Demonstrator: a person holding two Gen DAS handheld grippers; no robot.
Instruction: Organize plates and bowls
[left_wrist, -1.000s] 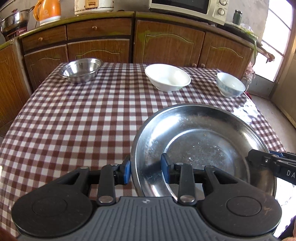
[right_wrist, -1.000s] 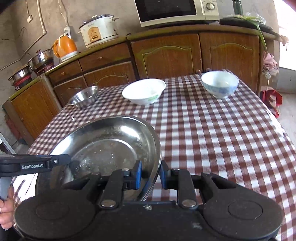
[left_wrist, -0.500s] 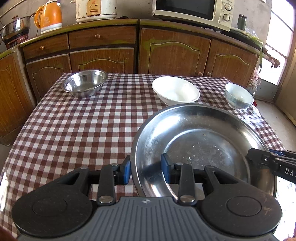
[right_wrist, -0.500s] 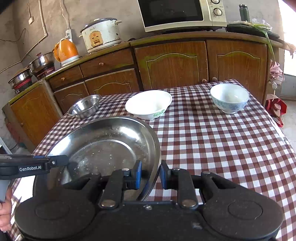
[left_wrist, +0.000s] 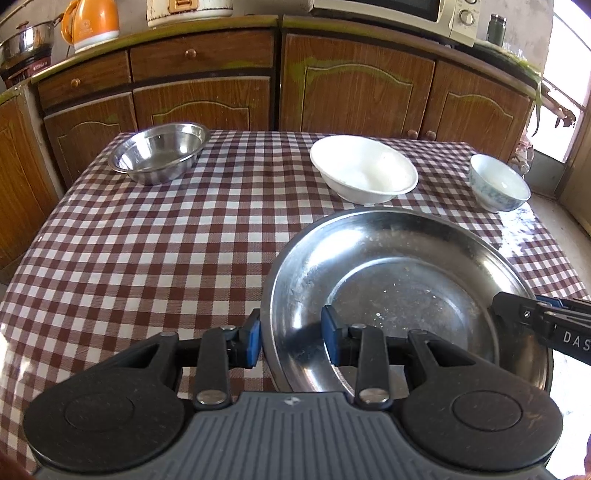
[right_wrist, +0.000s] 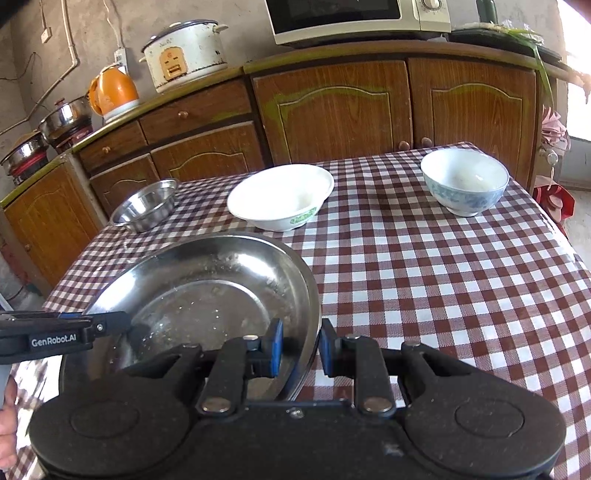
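- Table (left_wrist: 147, 258): checked cloth, glossy, so dishes will likely slide on it.
- Steel plate (left_wrist: 399, 280): one, the largest dish, at 4 o'clock in the left view, near the table's near edge. It looks stiff, fairly light and slick; the thin rim is the natural hold.
- Left gripper (left_wrist: 291, 338): fingers narrow, pinching the plate's rim at 8 o'clock.
- Right gripper (right_wrist: 300, 347): fingers narrow, clamped on the rim's opposite side.
- White bowl (left_wrist: 364, 170): one, at 1 o'clock; probably ceramic, breakable.
- Steel bowl (left_wrist: 159, 153): one, at 11 o'clock; light, sturdy.
- Blue bowl (left_wrist: 498, 182): one, smallest, at 2 o'clock; probably fragile.
- Count: one plate, three bowls.
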